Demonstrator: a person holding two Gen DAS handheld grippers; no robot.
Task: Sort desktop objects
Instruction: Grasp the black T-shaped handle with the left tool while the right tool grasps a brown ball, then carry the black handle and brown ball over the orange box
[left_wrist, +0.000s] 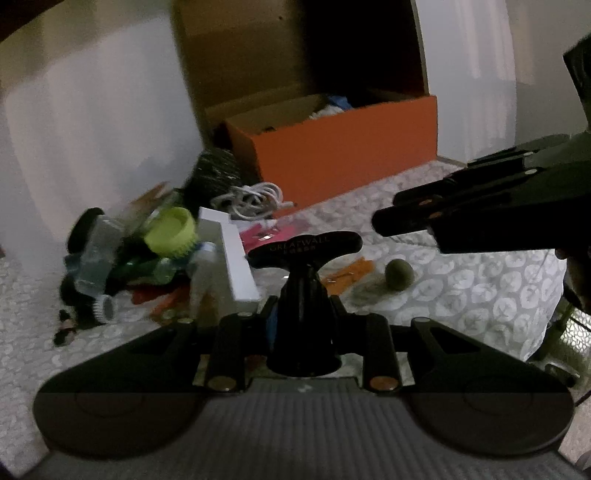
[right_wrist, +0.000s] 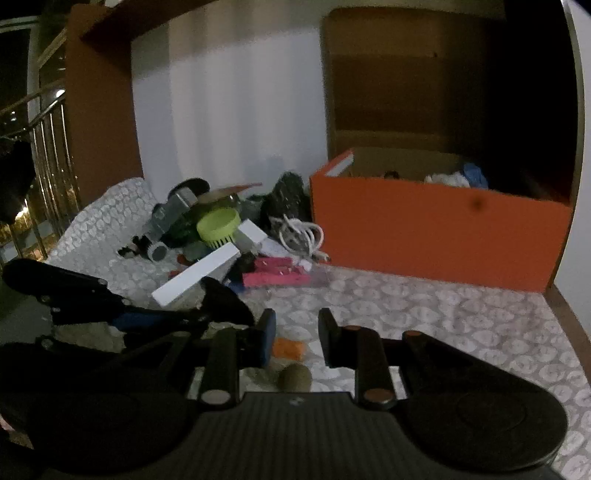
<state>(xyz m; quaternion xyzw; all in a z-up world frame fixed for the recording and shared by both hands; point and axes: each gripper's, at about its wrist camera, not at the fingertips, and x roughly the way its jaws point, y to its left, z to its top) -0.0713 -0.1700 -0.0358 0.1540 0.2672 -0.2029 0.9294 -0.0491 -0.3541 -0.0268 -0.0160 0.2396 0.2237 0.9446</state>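
Left gripper (left_wrist: 303, 317): jaws closed on a black T-handled tool (left_wrist: 304, 280), which stands upright between the fingers with its crossbar on top. It is gripped low on the stem, probably so the crossbar clears the fingers for carrying.

Right gripper (right_wrist: 297, 338): nothing between its fingers. The gap looks narrow, so I take it as closed and empty. It sits beside the left gripper, to its right, and seems to be waiting its turn.

Orange box (left_wrist: 340, 147) stands at the far edge of the table (left_wrist: 461, 288), against the wall, open at the top, with cloth-like items already inside. Judged to be the sorting bin.

The remaining clutter is heaped toward the far left of the table: green round lid (left_wrist: 171, 230), white flat box (left_wrist: 232, 258), coiled white cable (left_wrist: 255, 199), pink packets (right_wrist: 275, 275). A small green ball (left_wrist: 399, 275) and an orange piece (right_wrist: 290, 349) lie apart, near the table's middle.

From the held tool, the orange box is ahead and slightly right, well apart. The heap is close on the left.
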